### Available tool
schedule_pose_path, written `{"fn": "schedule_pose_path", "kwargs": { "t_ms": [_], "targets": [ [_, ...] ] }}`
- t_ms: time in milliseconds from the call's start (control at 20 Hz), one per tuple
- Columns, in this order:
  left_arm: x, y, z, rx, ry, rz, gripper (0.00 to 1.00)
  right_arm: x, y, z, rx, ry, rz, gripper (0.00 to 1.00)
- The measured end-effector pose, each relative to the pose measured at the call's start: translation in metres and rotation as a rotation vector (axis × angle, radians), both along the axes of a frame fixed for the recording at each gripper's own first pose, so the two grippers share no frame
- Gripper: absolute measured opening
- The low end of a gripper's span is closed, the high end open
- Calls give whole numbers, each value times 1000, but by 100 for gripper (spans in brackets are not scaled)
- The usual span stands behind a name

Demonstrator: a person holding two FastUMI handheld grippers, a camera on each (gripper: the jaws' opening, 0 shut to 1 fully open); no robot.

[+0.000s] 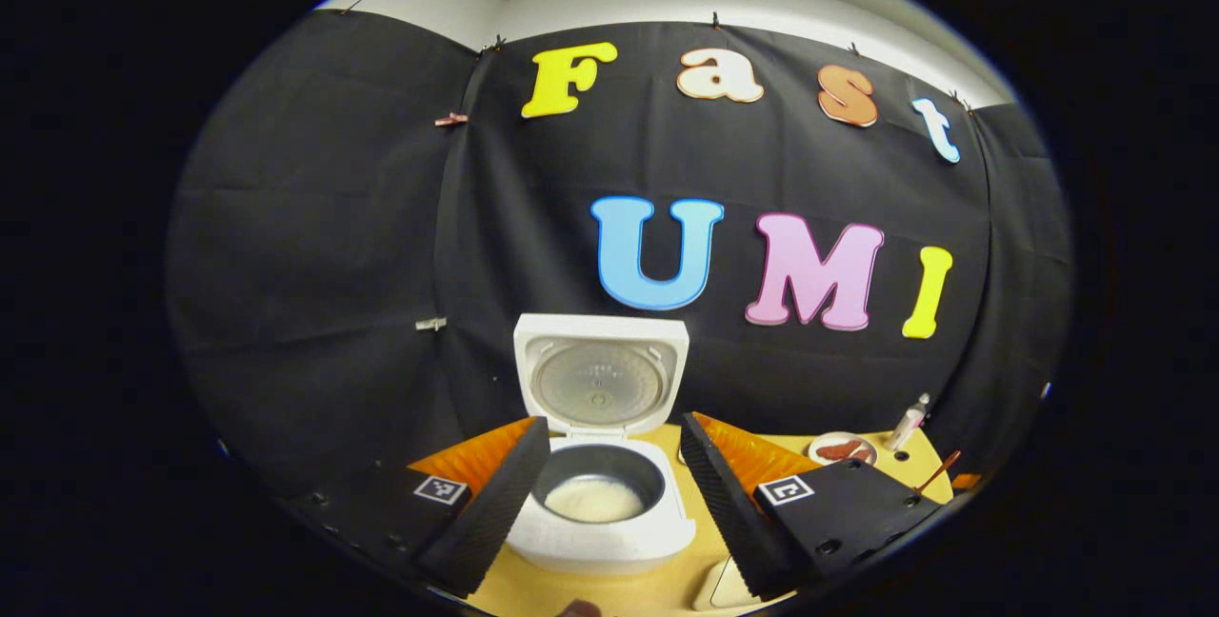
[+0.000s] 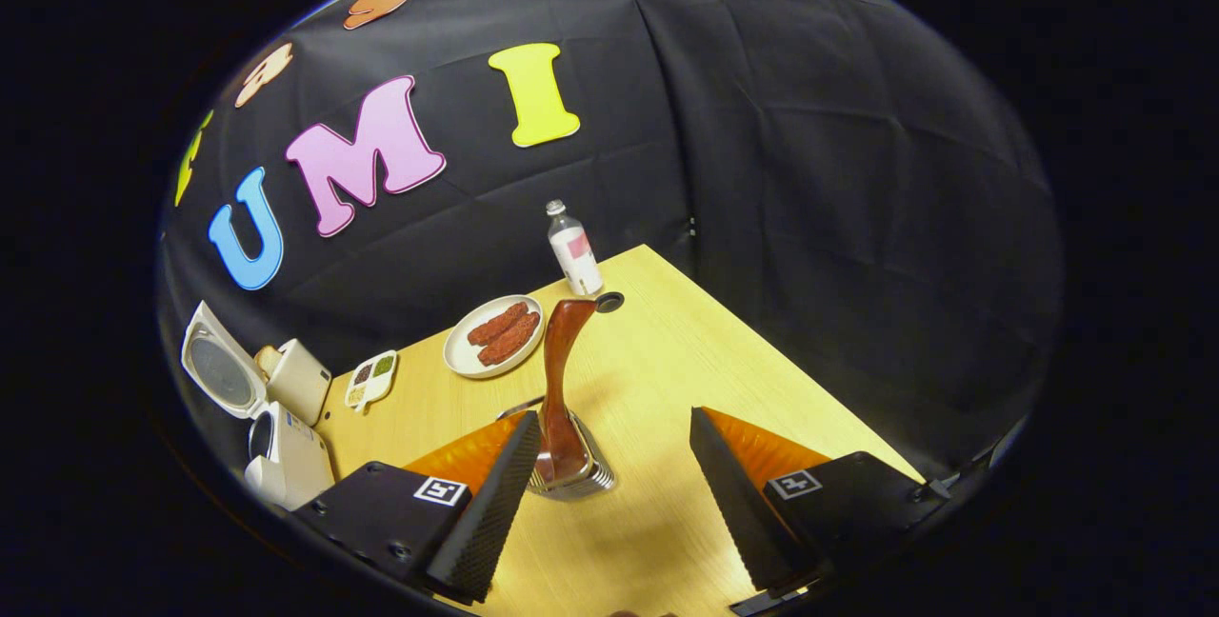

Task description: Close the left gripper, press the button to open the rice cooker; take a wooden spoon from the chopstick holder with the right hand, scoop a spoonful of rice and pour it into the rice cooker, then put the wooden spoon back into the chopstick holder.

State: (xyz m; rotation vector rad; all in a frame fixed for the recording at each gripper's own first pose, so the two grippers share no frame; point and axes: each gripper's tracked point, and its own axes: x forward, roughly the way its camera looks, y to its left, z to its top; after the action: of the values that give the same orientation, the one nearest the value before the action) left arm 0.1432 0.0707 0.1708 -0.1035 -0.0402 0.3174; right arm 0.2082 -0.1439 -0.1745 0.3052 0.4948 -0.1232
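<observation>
Standing upright in its holder mid-desk, the wooden spoon sits beside your right claw, whose fingers are apart. Your left claw is also spread, framing the rice cooker, whose lid is up with rice inside, so you likely only withdraw.

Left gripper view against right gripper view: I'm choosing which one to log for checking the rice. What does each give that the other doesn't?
Left gripper view: the rice inside the open cooker's pot. Right gripper view: the wooden spoon standing in its metal holder and a small divided dish. Both share the open rice cooker, the plate of food, the bottle and the yellow table.
</observation>
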Motion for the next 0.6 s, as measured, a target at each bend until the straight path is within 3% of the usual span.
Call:
{"fn": "schedule_pose_path", "kwargs": {
  "t_ms": [200, 400, 600],
  "targets": [
    [41, 21, 54, -37, -40, -7, 95, -25, -1, -24, -8, 51, -18, 99],
    [77, 45, 89, 77, -31, 25, 95, -42, -6, -36, -11, 73, -37, 99],
    [119, 63, 89, 170, 12, 24, 95, -53, -8, -43, 0, 96, -52, 99]
  ]
}}
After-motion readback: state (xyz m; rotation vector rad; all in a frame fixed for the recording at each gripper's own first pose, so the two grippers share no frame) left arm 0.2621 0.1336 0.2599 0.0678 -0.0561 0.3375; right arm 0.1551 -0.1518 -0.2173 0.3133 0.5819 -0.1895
